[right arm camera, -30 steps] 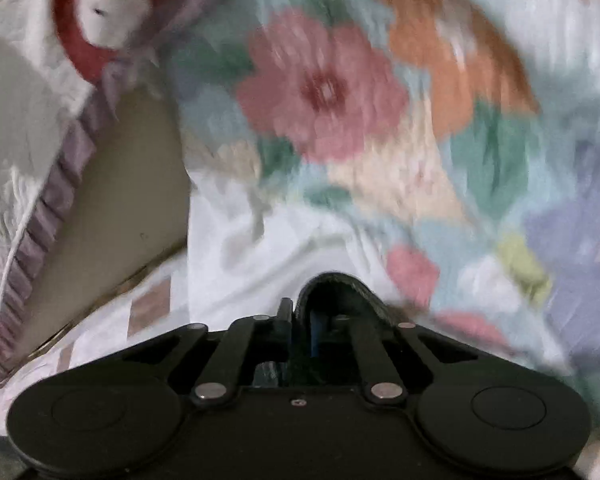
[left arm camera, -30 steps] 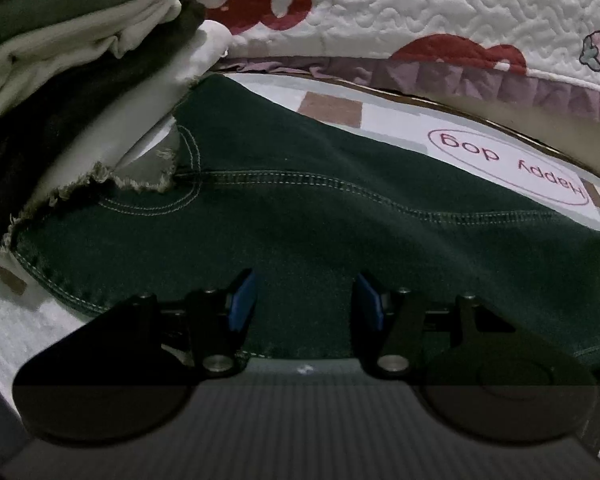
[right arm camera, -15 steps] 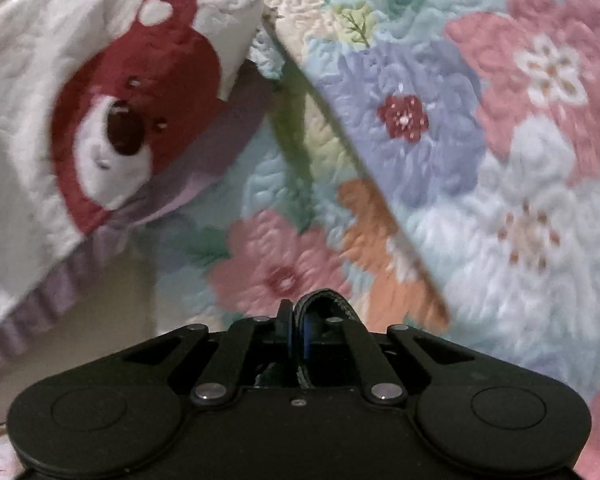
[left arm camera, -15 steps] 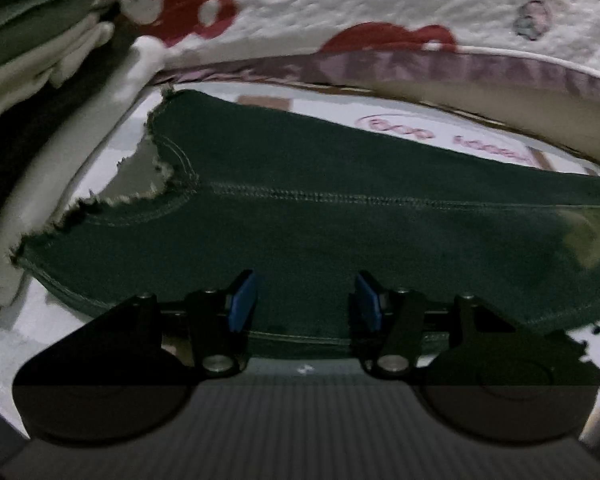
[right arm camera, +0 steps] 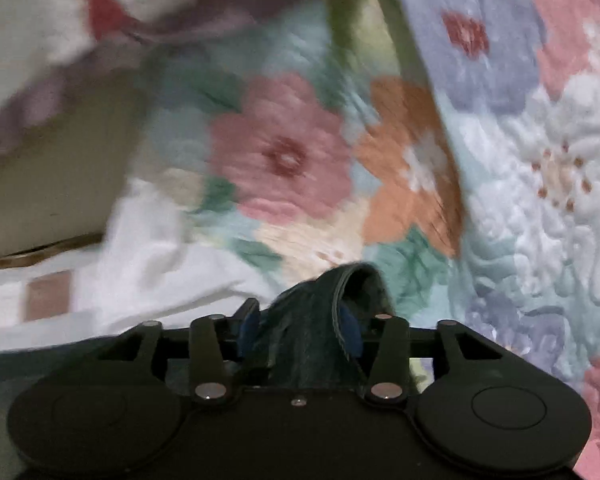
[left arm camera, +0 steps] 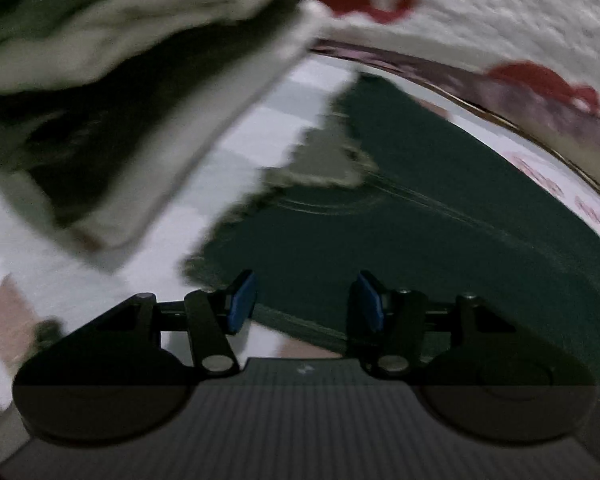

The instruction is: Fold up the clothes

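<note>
Left wrist view shows dark green jeans [left arm camera: 440, 232] spread flat on the white bedsheet [left arm camera: 260, 128], frayed hem beside folded clothes [left arm camera: 112, 80]; left gripper [left arm camera: 304, 300] gapes empty; right gripper [right arm camera: 300, 324], clamped a moment ago, has just been opening, denim fold [right arm camera: 320, 320] between its pads.

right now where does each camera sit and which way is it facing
Left wrist: sits on the left hand-held gripper, angled down at the dark green garment on the bedsheet, a stack of folded clothes to the upper left; its jaws stand apart.
Right wrist: sits on the right hand-held gripper, facing the floral quilt; its jaws have just been opening, dark green cloth between them.
Shared: the garment and the red-bear quilt.
</note>
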The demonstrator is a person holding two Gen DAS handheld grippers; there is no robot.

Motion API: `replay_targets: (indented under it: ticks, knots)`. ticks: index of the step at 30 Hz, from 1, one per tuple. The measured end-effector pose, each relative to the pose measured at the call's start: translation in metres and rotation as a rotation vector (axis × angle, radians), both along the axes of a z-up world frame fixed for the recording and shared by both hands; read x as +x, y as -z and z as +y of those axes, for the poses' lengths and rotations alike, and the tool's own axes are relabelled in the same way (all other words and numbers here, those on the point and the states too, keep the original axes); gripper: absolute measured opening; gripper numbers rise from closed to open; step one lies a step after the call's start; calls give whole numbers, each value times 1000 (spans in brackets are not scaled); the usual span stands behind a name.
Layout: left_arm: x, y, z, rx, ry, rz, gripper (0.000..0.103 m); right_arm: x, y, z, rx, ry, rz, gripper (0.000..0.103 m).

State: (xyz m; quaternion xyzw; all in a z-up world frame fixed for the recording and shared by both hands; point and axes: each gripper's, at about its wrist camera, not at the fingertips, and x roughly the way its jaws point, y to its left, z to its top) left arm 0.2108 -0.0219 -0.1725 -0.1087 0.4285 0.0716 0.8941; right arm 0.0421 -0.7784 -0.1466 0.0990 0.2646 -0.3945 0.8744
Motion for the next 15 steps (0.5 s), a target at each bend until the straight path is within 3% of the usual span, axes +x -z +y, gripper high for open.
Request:
replay_targets:
  ticks: [3, 6, 9, 15]
  knots:
    - [-10, -4, 23, -102, -160, -53, 61, -36, -10, 34, -21, -17, -175, 56]
    - [-17, -2, 37, -184, -268, -53, 61, -60, -14, 58, -80, -26, -232, 63]
    - [-21, 5, 31, -241, -228, -10, 63, -75, -8, 63, 21, -74, -206, 66]
    - [-24, -4, 16, -357, -201, -74, 70, -103, 27, 66, 223, -4, -195, 66]
